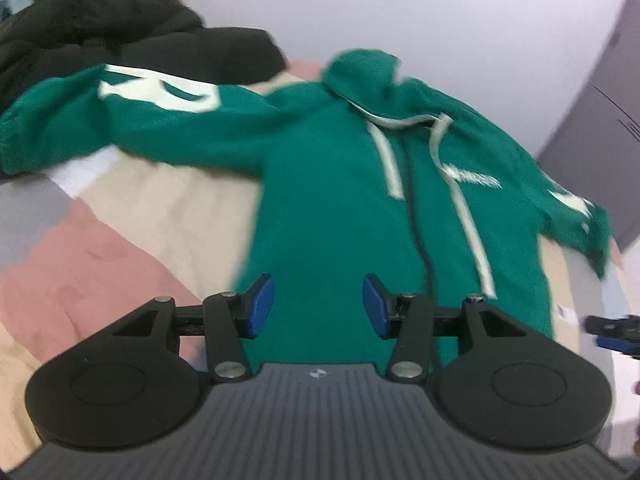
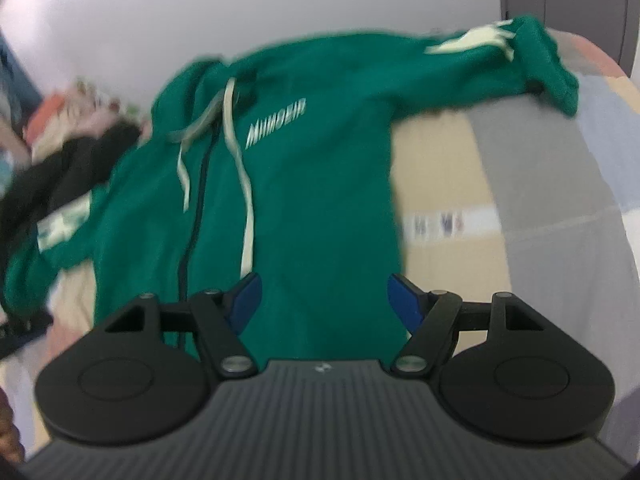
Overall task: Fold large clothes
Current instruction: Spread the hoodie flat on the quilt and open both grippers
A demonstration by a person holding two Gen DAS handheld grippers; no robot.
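A green zip hoodie (image 1: 340, 200) with white drawstrings and white sleeve prints lies front up on the bed, sleeves spread to both sides. It also shows in the right wrist view (image 2: 320, 184). My left gripper (image 1: 318, 306) is open and empty above the hoodie's lower hem, left of the zip. My right gripper (image 2: 322, 300) is open and empty above the hem, right of the zip. Its tip (image 1: 612, 330) shows at the right edge of the left wrist view.
The bedspread (image 1: 168, 208) has beige, pink and grey blocks. A black garment (image 1: 120, 36) is piled at the far left, touching the hoodie's left sleeve. A white wall (image 1: 400, 8) stands behind the bed, with a grey wardrobe (image 1: 600, 100) at the right.
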